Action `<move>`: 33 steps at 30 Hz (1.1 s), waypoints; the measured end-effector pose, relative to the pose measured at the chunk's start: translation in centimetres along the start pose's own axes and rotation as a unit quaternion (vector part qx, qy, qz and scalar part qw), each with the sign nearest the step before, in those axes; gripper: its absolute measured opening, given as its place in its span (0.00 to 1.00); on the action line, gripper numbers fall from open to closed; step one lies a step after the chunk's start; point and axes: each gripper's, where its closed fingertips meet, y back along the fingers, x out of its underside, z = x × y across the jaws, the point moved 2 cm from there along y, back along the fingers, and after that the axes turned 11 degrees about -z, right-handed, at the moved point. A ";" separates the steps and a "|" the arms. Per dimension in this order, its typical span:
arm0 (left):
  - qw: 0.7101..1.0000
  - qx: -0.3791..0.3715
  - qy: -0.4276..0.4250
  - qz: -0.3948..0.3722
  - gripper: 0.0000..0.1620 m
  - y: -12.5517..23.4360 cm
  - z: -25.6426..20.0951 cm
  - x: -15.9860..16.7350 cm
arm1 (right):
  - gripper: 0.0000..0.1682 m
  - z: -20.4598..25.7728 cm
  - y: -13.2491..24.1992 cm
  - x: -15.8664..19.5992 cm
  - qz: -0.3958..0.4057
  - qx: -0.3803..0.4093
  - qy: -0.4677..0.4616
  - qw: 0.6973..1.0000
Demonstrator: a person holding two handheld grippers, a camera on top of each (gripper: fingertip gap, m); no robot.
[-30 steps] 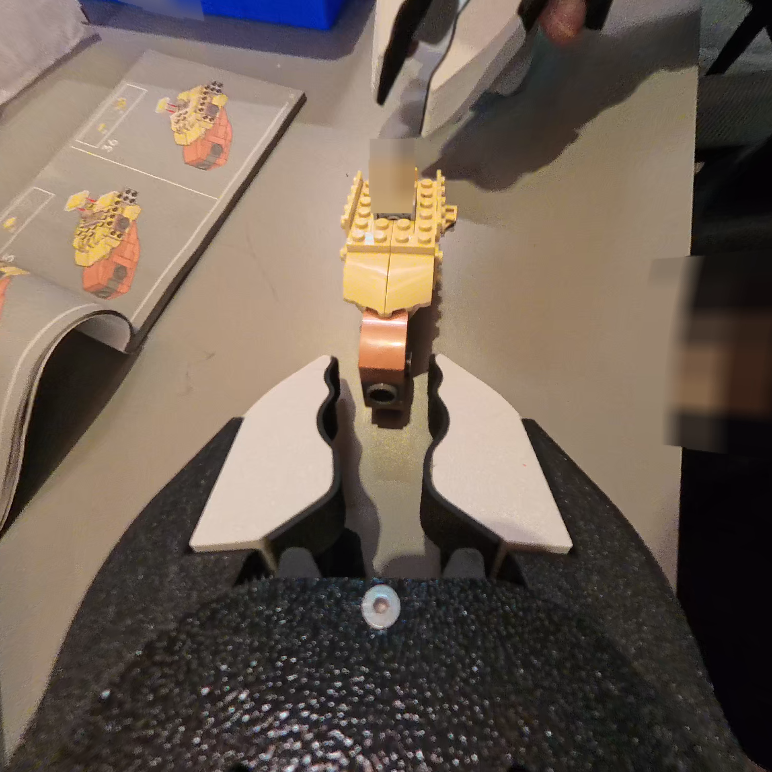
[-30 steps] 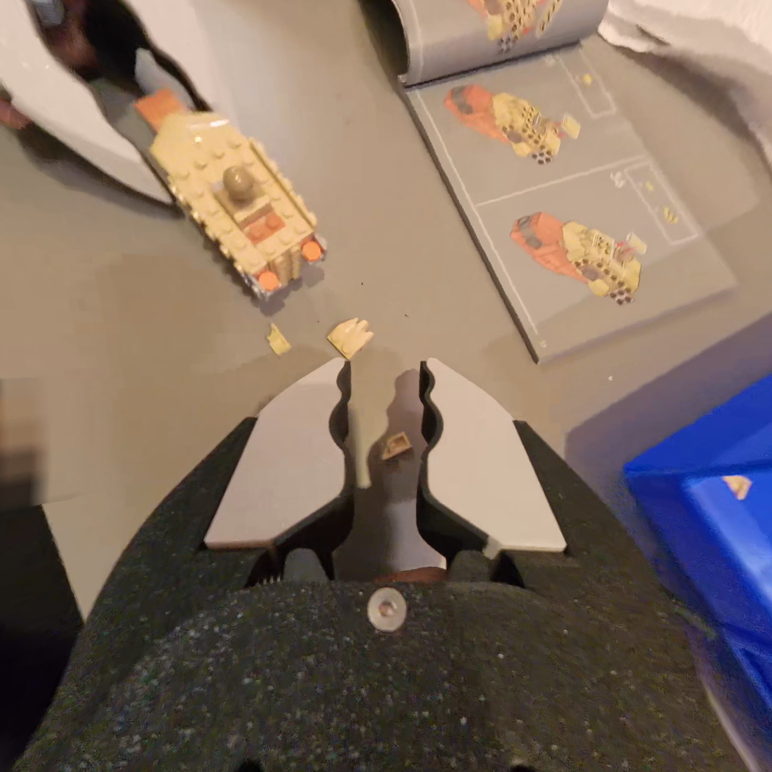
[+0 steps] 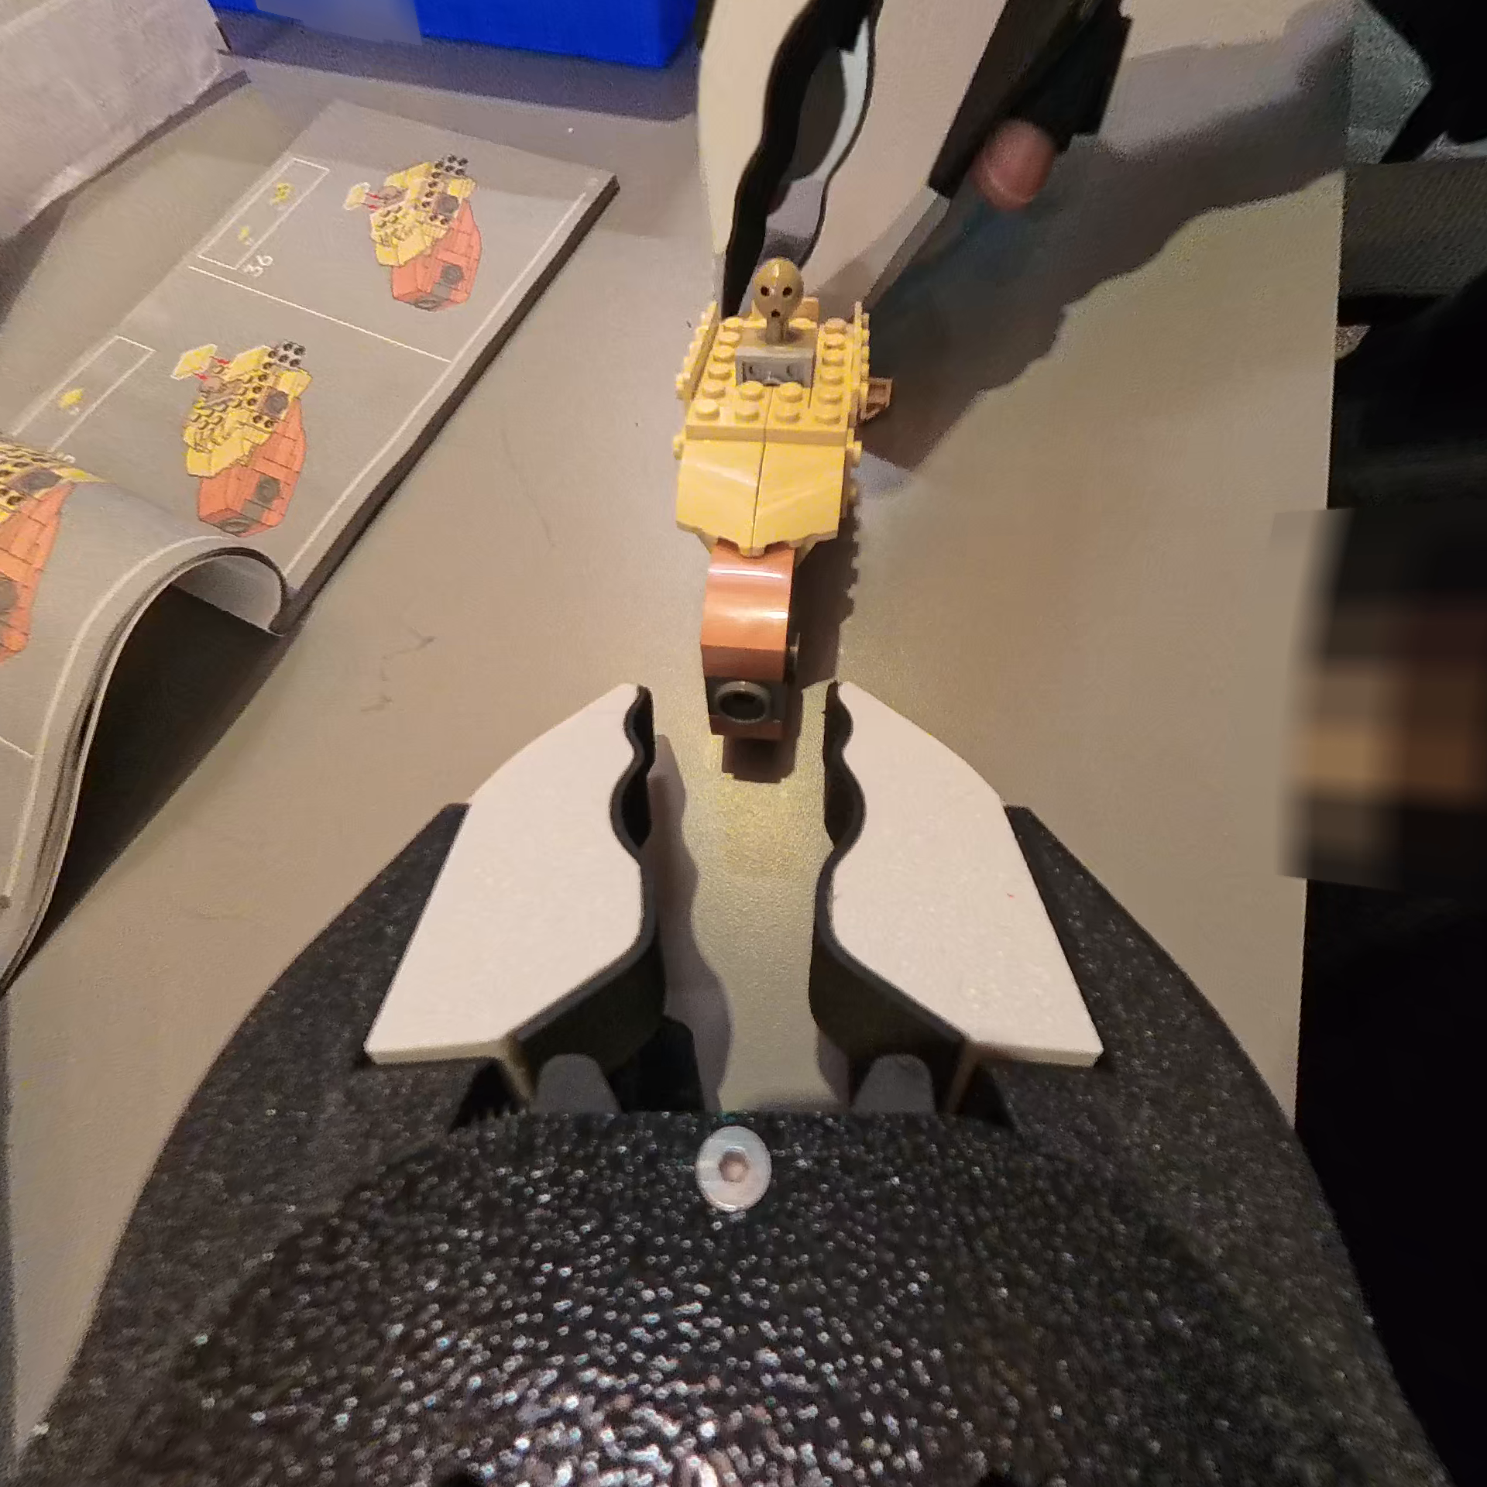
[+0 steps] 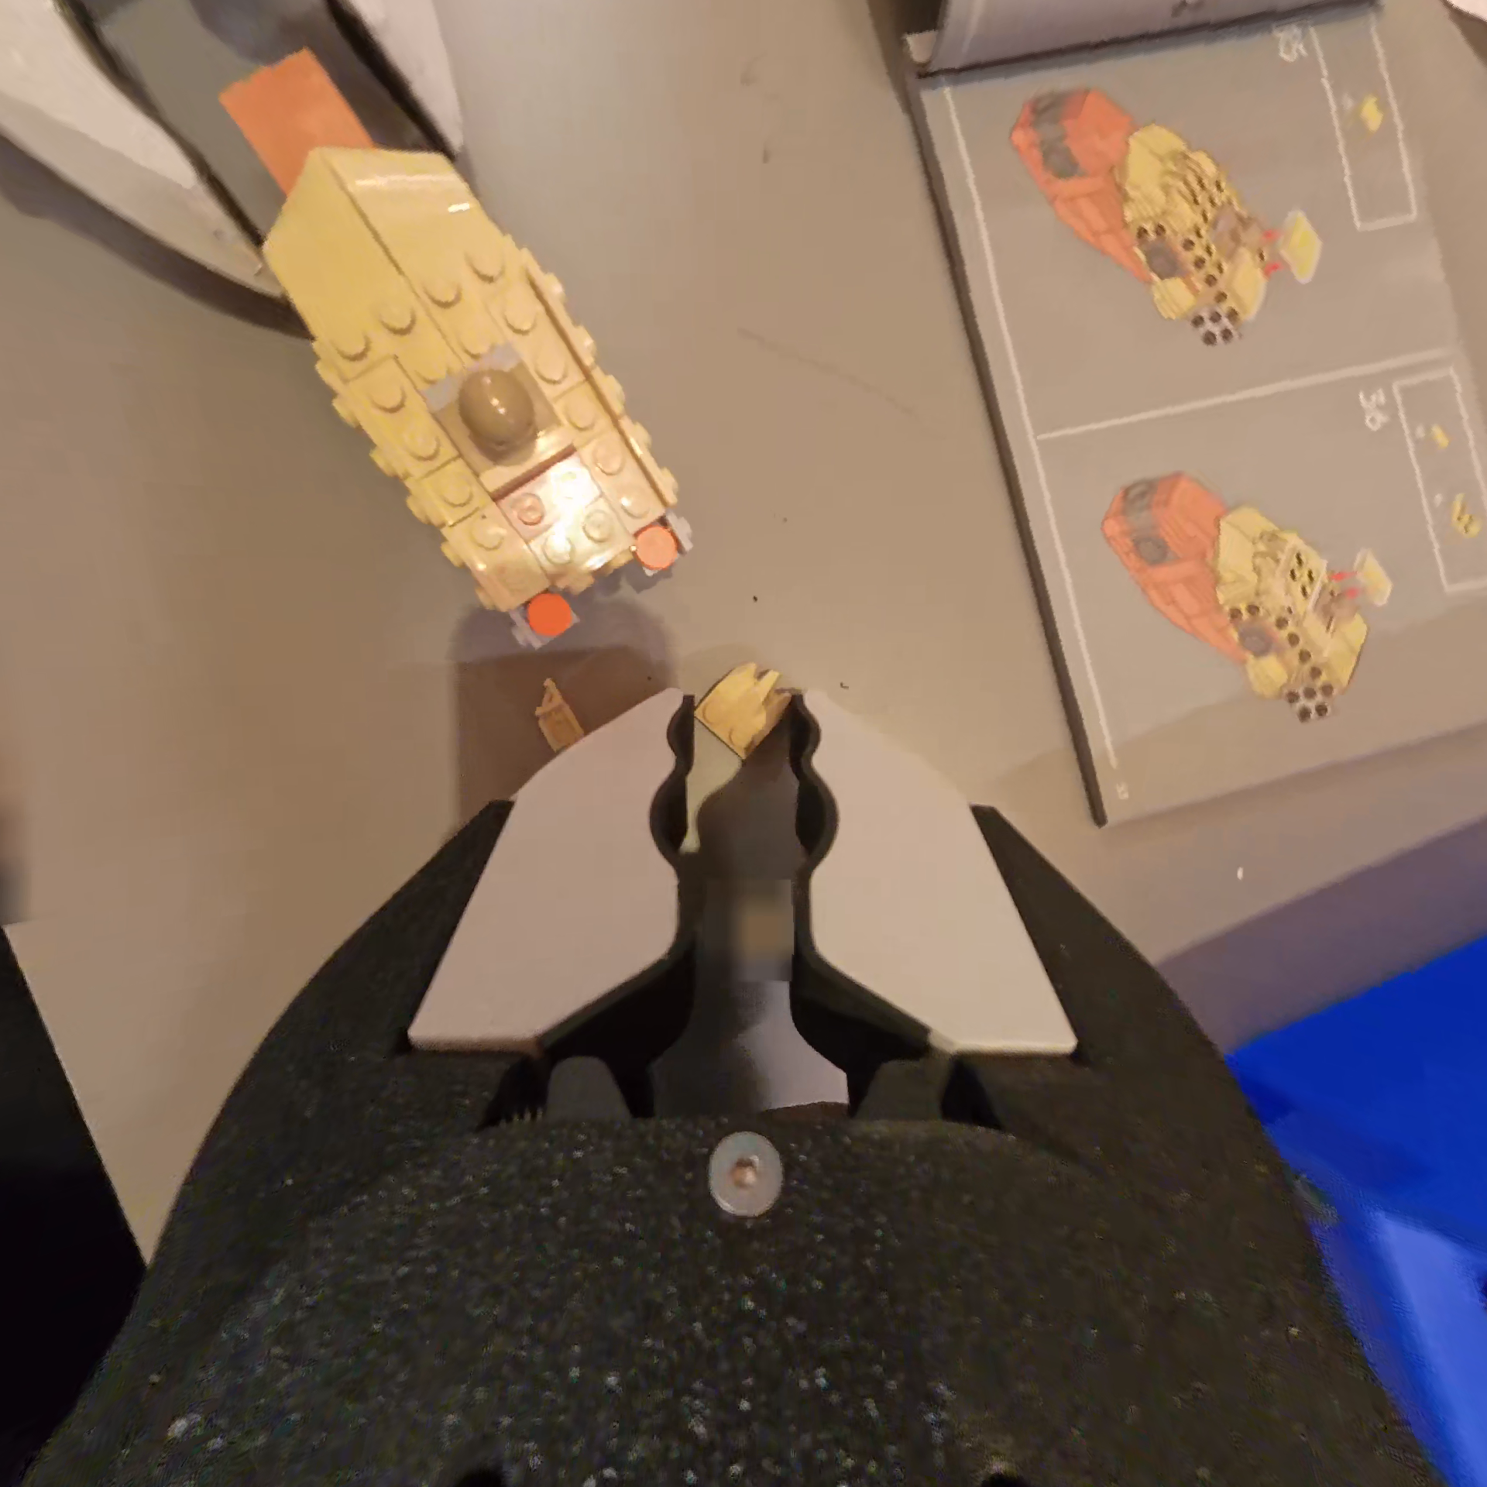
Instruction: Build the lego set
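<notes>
The tan lego model (image 3: 764,451) with an orange-brown nose (image 3: 744,636) lies on the grey table, an olive round head (image 3: 779,290) on top. My left gripper (image 3: 740,708) is open and empty, its fingertips on either side of the nose tip without touching it. In the right wrist view the model (image 4: 467,386) lies at upper left. My right gripper (image 4: 739,712) is down on the table behind the model's rear, with its fingertips closed against a small tan piece (image 4: 736,704). The right gripper also shows in the left wrist view (image 3: 805,161), its tips hidden behind the model.
An open instruction booklet (image 3: 386,322) lies left of the model and shows at the right in the right wrist view (image 4: 1207,402). Another small tan piece (image 4: 555,712) lies beside my right gripper's left finger. A blue bin (image 4: 1368,1167) stands at right. The table edge (image 3: 1328,563) is close on the right. Tip to tip, the grippers are about 12 cm apart.
My right gripper has moved forward and down to the small tan piece, and its jaws have narrowed onto it. My left gripper and the model have barely moved.
</notes>
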 end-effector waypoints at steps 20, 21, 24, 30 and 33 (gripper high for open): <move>1.000 0.002 0.009 0.011 0.25 -0.2 0.2 0.2 | 0.20 0.3 1.7 0.5 -0.043 0.003 -0.087 0.995; 1.000 0.001 0.009 0.012 0.25 -0.2 0.2 0.3 | 0.20 0.5 1.7 0.4 -0.041 0.009 -0.095 0.995; 1.000 -0.003 0.005 0.013 0.25 -0.2 0.2 0.3 | 0.20 0.3 1.5 0.9 -0.012 0.045 -0.090 0.995; 1.000 -0.008 0.003 0.011 0.25 -0.1 0.3 0.3 | 0.05 0.6 0.8 0.9 0.002 0.019 -0.048 0.999; 1.000 -0.008 0.003 0.010 0.25 -0.1 0.3 0.2 | 0.04 0.6 0.6 0.6 -0.003 -0.010 -0.007 1.000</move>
